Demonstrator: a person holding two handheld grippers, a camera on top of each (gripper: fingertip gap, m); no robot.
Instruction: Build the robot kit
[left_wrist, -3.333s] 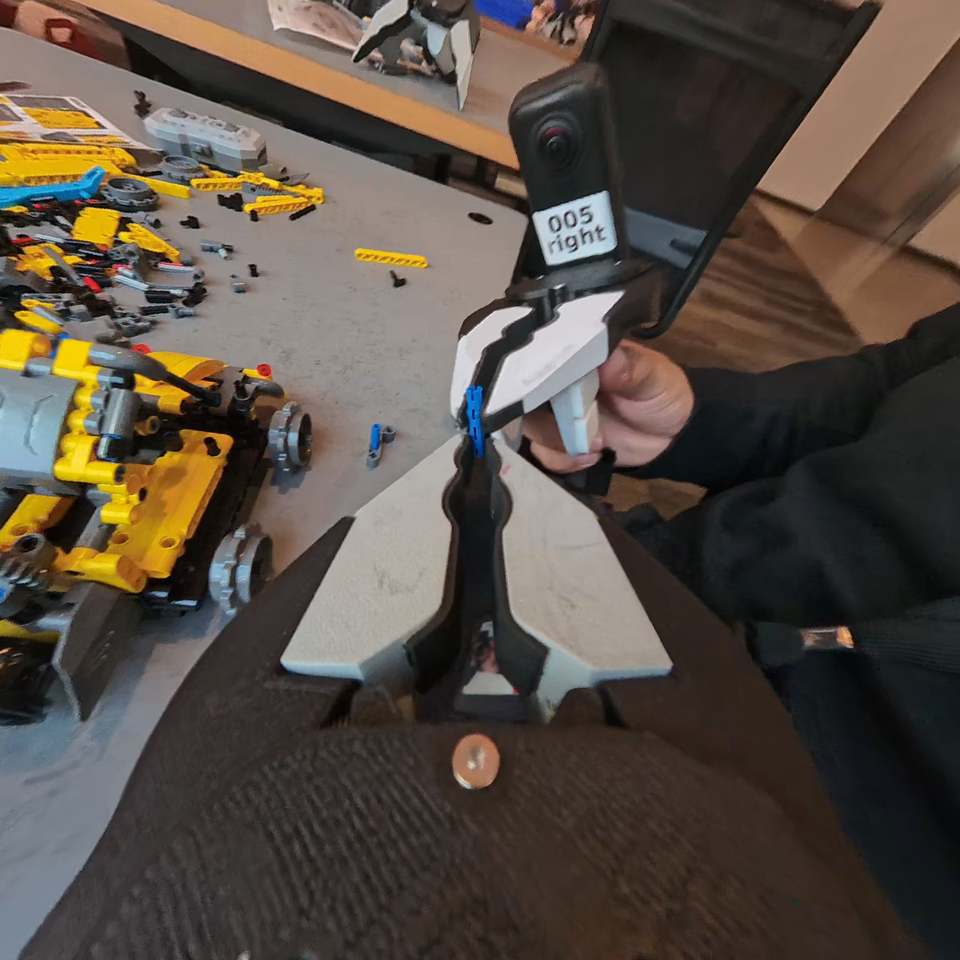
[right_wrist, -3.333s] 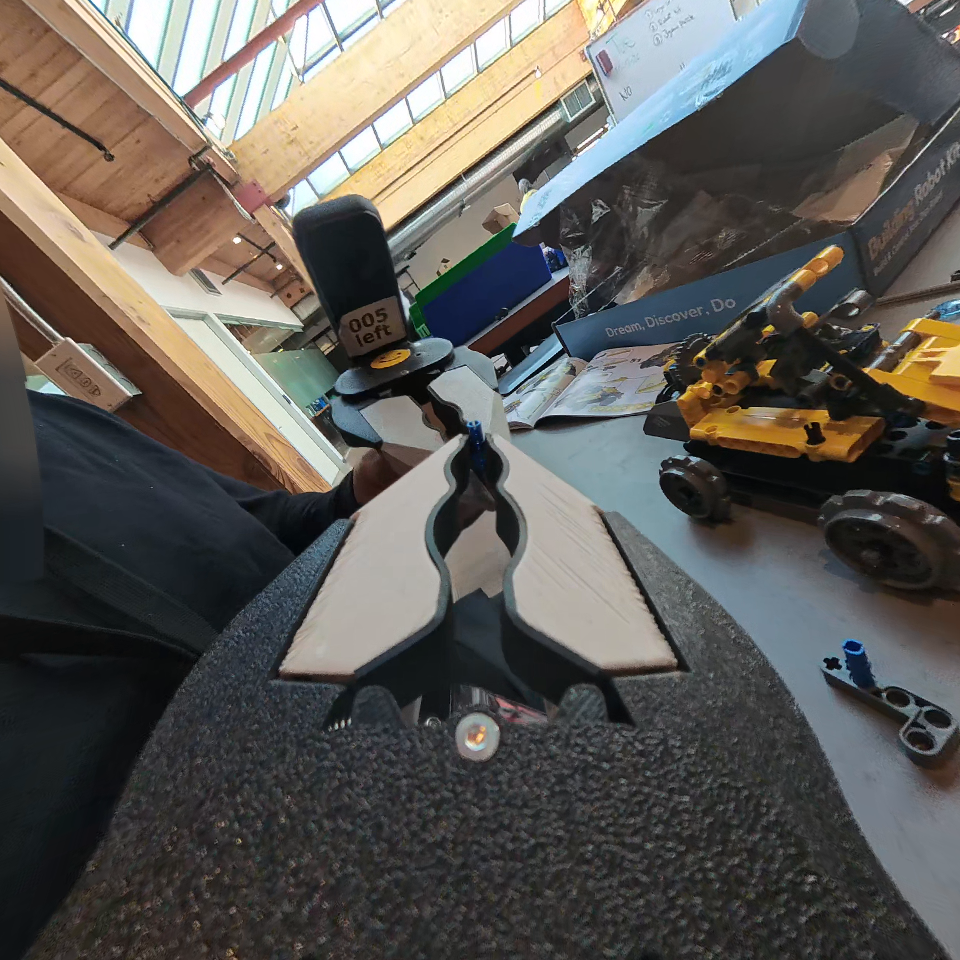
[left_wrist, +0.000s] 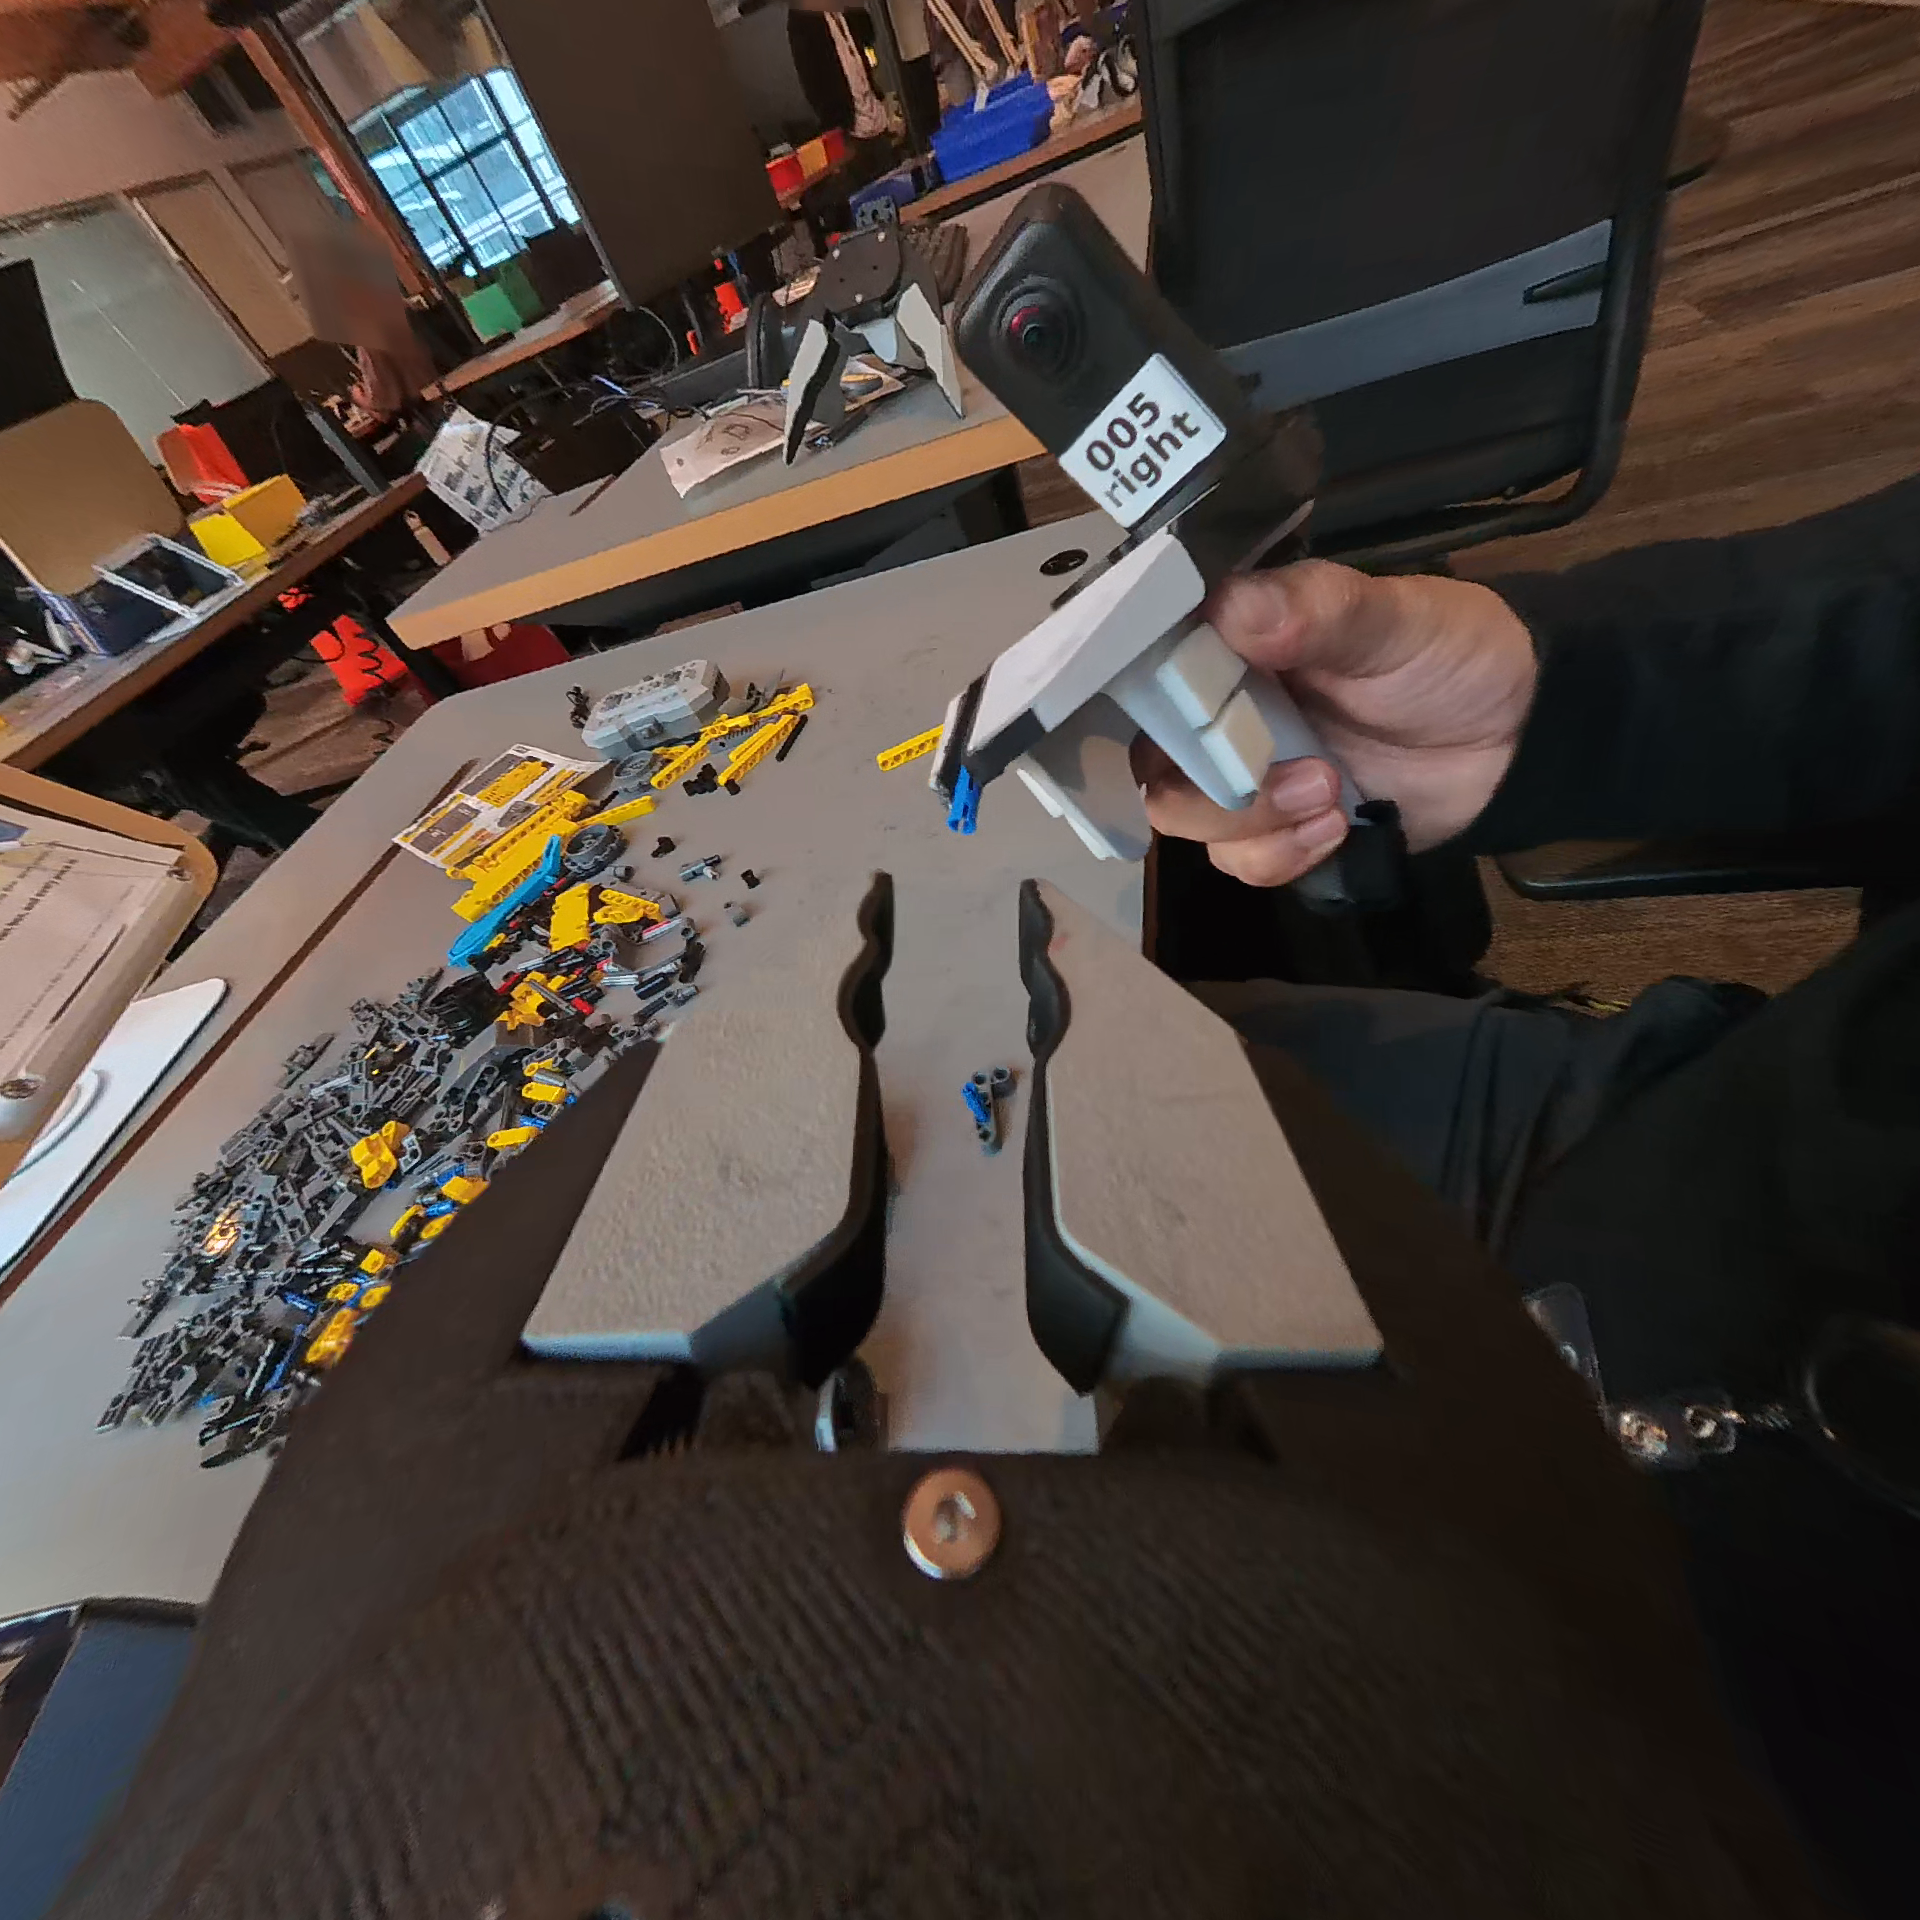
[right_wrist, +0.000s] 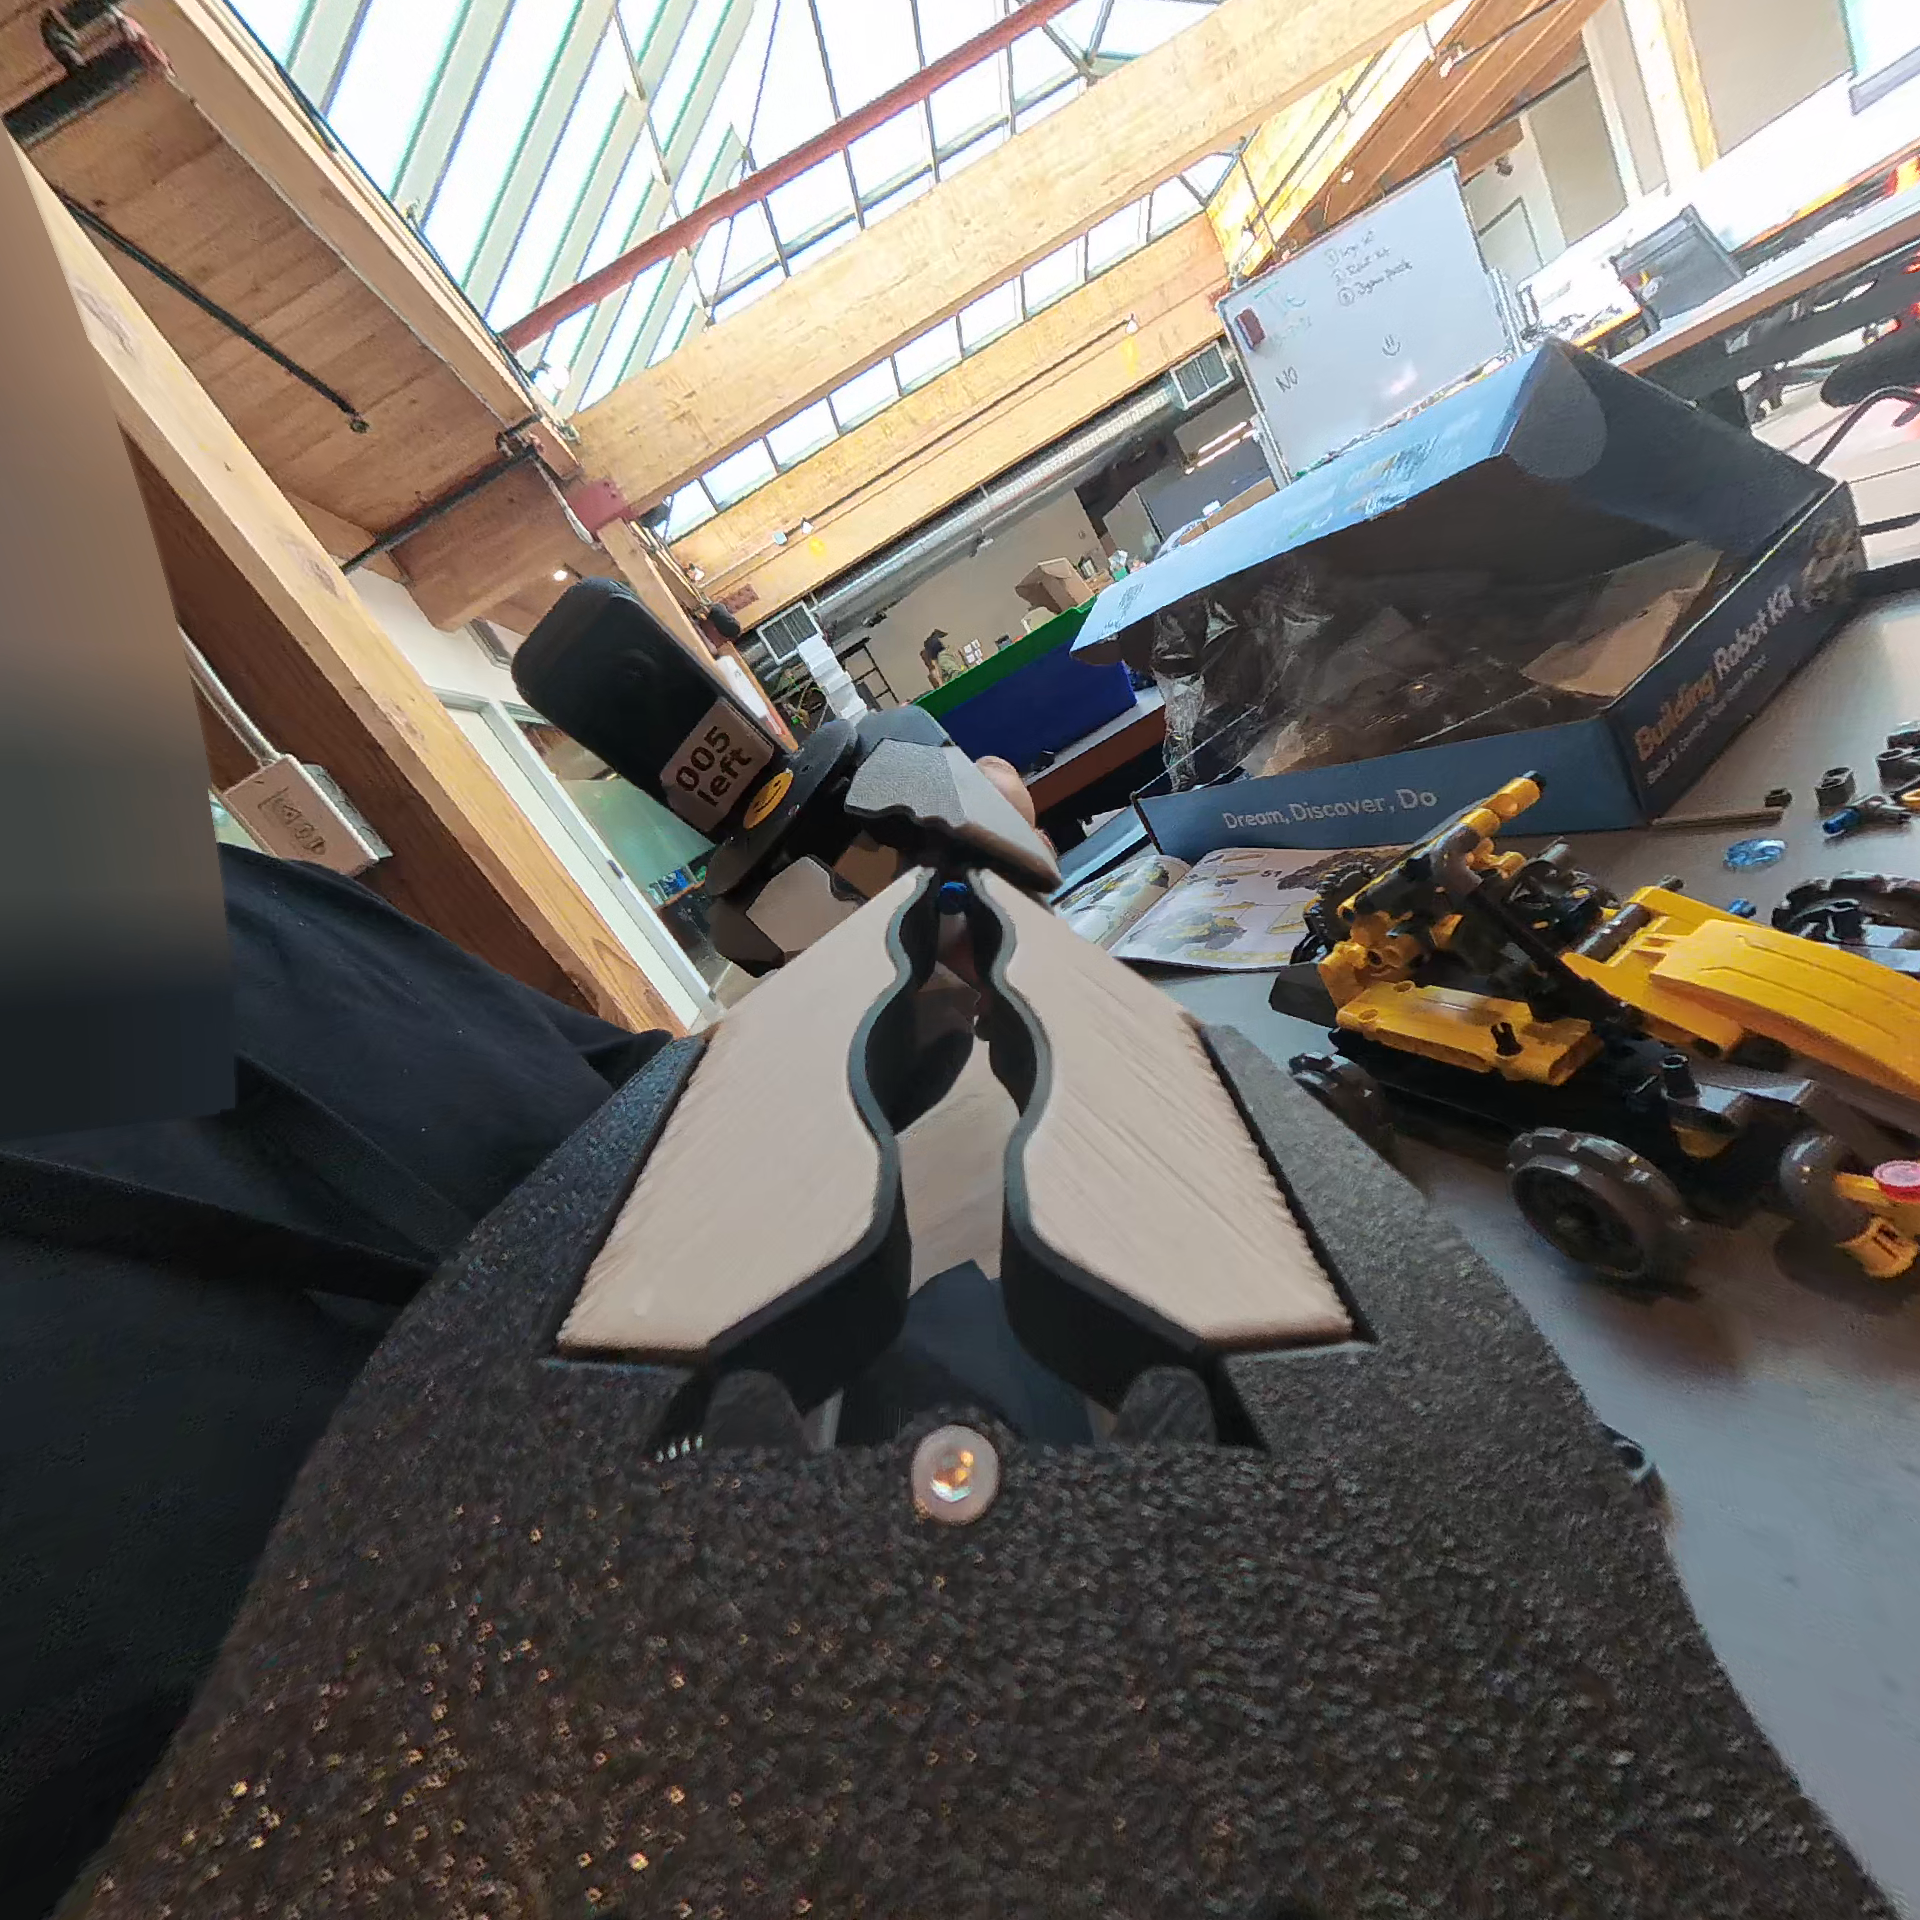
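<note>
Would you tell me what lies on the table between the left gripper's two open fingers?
In the left wrist view, a small grey connector with a blue pin lies on the grey table between the left gripper's fingers.

Grey tables (left_wrist: 727, 540), wood-plank floor (left_wrist: 1766, 260), timber beams (right_wrist: 935, 260) under skylights (right_wrist: 582, 135), whiteboard (right_wrist: 1371, 332).

Loose building pieces and a half-built model on a grey surface (left_wrist: 894, 1226)

A pile of black and yellow pieces (left_wrist: 343, 1164) lies well left of a small grey-and-blue piece (left_wrist: 987, 1103); the yellow wheeled model (right_wrist: 1621, 1029) stands near an open booklet (right_wrist: 1195, 914) and dark box (right_wrist: 1507, 665).
</note>
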